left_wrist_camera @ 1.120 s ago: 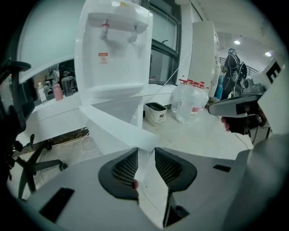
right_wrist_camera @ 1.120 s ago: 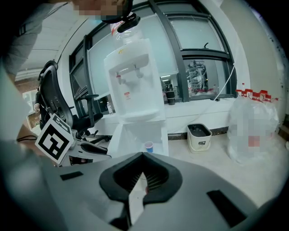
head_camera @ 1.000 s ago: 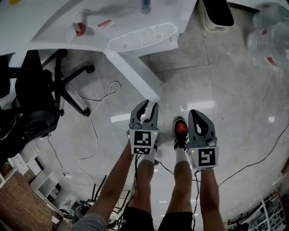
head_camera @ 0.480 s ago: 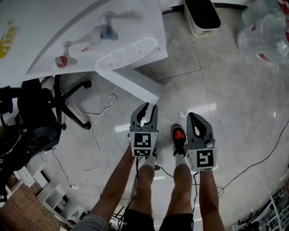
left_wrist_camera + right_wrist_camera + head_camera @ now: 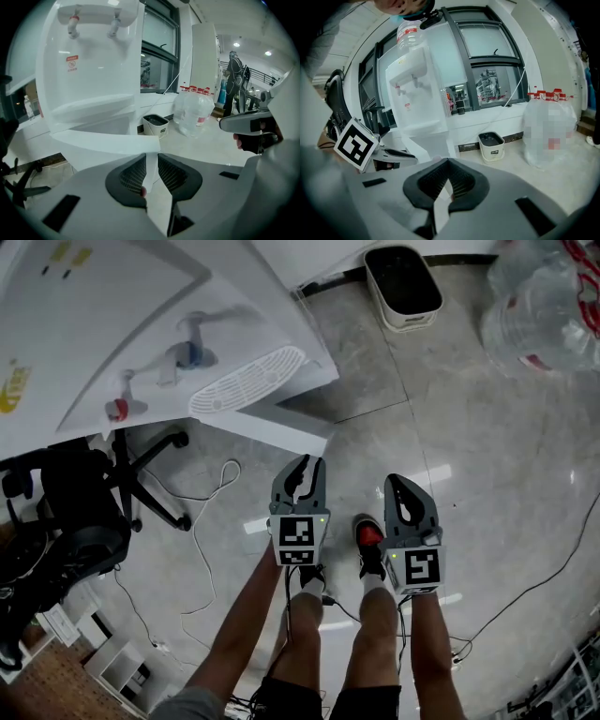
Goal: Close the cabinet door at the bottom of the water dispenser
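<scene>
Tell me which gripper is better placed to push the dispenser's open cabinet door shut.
Left. The left gripper points at the free edge of the open cabinet door, just ahead of its fingers, which have just been closing with nothing between them. The right gripper sits farther to the side, shut.

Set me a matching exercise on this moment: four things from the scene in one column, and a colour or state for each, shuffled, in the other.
Things:
1. cabinet door
2. bin
3. office chair
4. water bottle

Colour or state:
A. black, on wheels
B. clear plastic, red label
C. swung open
D. white outside, dark inside

Pairs: 1-C, 2-D, 3-A, 4-B.
</scene>
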Available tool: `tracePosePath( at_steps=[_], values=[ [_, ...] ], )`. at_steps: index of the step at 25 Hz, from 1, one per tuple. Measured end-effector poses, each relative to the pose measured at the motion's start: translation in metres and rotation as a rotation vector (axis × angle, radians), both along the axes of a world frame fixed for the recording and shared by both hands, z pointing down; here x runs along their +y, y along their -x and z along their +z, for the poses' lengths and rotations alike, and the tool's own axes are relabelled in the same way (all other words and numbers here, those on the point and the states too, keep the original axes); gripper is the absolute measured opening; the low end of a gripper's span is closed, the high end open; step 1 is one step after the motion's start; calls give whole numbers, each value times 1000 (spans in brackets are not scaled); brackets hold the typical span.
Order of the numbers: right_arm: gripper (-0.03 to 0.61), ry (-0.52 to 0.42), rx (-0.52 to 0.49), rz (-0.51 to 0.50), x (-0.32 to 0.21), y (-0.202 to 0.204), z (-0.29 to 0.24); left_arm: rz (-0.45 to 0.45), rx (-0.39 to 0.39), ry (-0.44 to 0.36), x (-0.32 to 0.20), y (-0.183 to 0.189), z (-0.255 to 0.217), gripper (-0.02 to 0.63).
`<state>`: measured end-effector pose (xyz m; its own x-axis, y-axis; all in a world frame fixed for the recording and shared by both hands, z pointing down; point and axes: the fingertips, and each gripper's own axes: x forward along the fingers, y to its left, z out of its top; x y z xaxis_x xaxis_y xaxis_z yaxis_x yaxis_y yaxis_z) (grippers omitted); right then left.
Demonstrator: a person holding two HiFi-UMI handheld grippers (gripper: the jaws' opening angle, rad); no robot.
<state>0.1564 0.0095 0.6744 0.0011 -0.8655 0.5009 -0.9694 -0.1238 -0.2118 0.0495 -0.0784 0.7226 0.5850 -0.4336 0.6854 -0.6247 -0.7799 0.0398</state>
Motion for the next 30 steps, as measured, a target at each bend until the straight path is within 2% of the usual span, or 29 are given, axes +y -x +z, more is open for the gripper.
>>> tracePosePath(
  at_steps=[6,30],
  values=[
    [15,-11,-2,28,-3,-13,4,-6,4,-30,-13,-14,1,72],
    [15,-38,24,69,-33,-49,26,-9,47,-94,-71,-58,10,63]
  ],
)
